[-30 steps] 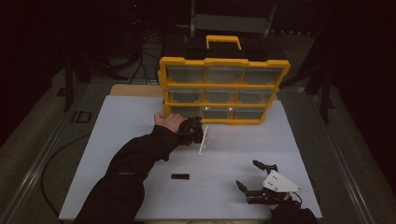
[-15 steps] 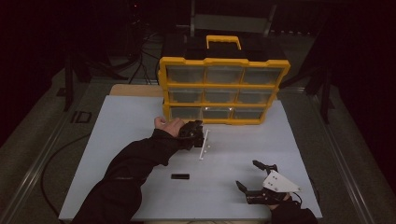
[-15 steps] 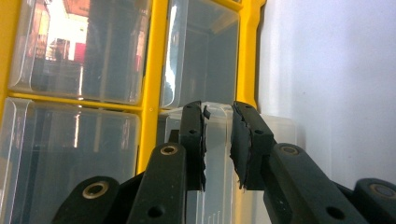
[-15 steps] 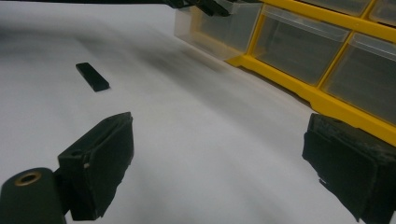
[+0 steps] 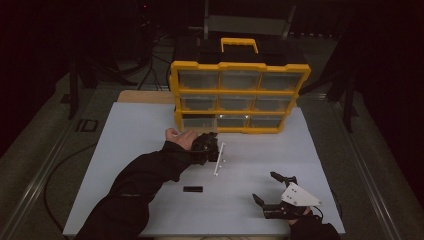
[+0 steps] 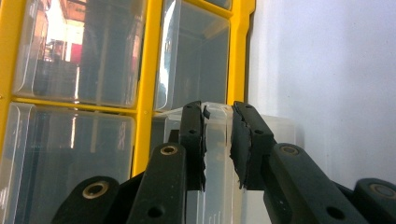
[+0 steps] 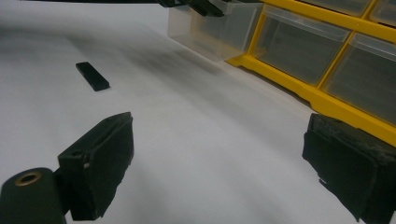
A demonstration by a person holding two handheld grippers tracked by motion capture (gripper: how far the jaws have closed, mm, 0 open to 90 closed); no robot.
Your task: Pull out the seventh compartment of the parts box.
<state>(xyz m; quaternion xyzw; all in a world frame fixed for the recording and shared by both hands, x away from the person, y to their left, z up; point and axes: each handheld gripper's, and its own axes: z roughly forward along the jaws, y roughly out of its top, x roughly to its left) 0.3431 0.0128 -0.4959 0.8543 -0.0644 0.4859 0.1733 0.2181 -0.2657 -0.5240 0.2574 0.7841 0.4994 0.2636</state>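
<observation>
While the left tongs [image 6: 218, 144] pinch the front lip of the clear drawer [image 6: 219, 186], that drawer stands pulled partway out of the bottom row of the yellow organizer [image 5: 240, 95] at the counter's [image 5: 140, 135] far edge. Step in hand, as judged: drawing the drawer out. Right tongs [image 5: 272, 189] rest spread near the front right corner. Next: a straight, level pull, grip kept firm.

High view dim, room beyond the table [image 5: 140, 130] nearly black — faint glare on the organizer [image 5: 240, 95] drawers. Left gripper view bright, crisp, reflections in clear plastic. Right gripper view softer — 2 near pads [image 7: 100, 165] blurred, tabletop smeared.
</observation>
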